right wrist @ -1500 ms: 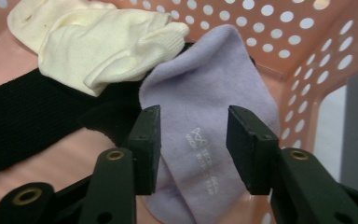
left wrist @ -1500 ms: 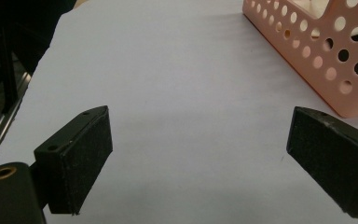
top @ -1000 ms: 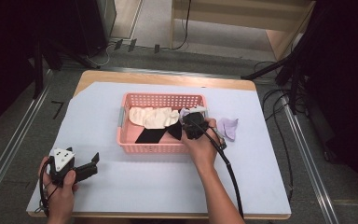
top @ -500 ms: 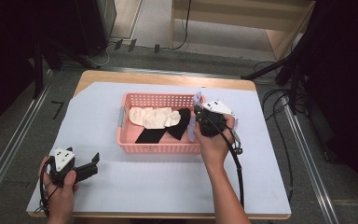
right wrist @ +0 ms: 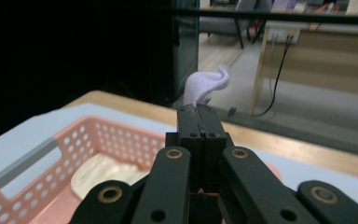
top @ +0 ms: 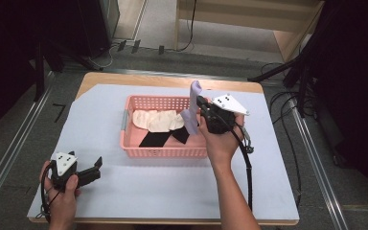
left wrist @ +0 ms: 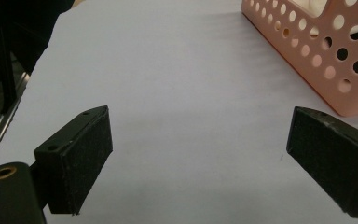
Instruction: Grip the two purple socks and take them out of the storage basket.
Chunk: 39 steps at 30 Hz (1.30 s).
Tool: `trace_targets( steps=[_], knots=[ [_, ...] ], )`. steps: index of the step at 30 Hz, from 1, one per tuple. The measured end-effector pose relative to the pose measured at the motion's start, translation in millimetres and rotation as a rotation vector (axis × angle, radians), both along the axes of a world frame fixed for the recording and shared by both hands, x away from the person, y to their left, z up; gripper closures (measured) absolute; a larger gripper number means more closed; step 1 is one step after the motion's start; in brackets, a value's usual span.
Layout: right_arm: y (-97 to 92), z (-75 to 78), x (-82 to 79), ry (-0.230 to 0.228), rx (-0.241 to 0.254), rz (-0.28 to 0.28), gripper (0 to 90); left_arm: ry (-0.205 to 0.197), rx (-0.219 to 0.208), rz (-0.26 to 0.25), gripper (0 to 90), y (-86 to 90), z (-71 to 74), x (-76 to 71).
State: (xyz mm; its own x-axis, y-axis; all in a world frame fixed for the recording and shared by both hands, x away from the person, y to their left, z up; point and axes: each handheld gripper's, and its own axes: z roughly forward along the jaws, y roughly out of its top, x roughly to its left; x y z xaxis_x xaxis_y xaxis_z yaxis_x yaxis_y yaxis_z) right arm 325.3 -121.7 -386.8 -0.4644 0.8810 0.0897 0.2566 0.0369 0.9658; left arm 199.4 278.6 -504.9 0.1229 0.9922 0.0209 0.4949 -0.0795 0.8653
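Observation:
A pink perforated basket [top: 163,152] stands mid-table on the pale sheet, with cream cloth [top: 155,120] and black cloth [top: 154,139] inside. My right gripper [top: 199,101] hovers over the basket's right end, shut on a lavender sock [top: 191,111] that hangs down along the basket's right side. In the right gripper view the sock [right wrist: 206,85] sticks up past the closed jaws, above the basket [right wrist: 88,144]. My left gripper [top: 96,167] rests open near the front left of the table; its fingers [left wrist: 77,156] frame bare sheet, with the basket's corner [left wrist: 326,60] at the right.
The table's wooden edge [top: 172,79] runs along the back. Cables [top: 287,110] and dark stands lie on the floor to the right. A cable trails from the right gripper down along the forearm [top: 247,182].
My right gripper has lifted from the table right of the basket, carrying the lavender sock up and over the basket's right end. The left gripper has stayed put.

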Motion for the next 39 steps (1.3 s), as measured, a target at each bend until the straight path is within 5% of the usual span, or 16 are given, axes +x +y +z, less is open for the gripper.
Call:
trace_targets(
  steps=[4,16,24,33,39],
  knots=[
    [-9.4,10.0,-2.9,-0.115,0.018,-0.031,90.0,0.004,0.005,0.002,7.7,0.1,0.3,-0.4],
    [-47.9,22.0,-8.8,-0.192,0.037,-0.133,90.0,0.001,-0.002,0.002,7.6,0.2,0.1,-0.3],
    [-80.5,0.9,-10.1,-0.15,0.017,-0.204,90.0,0.001,-0.002,0.002,7.7,0.3,0.1,-0.3],
    [-105.2,-41.3,-6.2,-0.031,0.01,-0.239,88.8,-0.001,0.002,0.004,7.6,0.1,0.1,-0.5],
    [-116.9,-59.5,-9.6,0.024,0.051,-0.195,62.5,-0.002,0.003,0.004,7.7,0.1,0.1,-0.5]
  ],
)
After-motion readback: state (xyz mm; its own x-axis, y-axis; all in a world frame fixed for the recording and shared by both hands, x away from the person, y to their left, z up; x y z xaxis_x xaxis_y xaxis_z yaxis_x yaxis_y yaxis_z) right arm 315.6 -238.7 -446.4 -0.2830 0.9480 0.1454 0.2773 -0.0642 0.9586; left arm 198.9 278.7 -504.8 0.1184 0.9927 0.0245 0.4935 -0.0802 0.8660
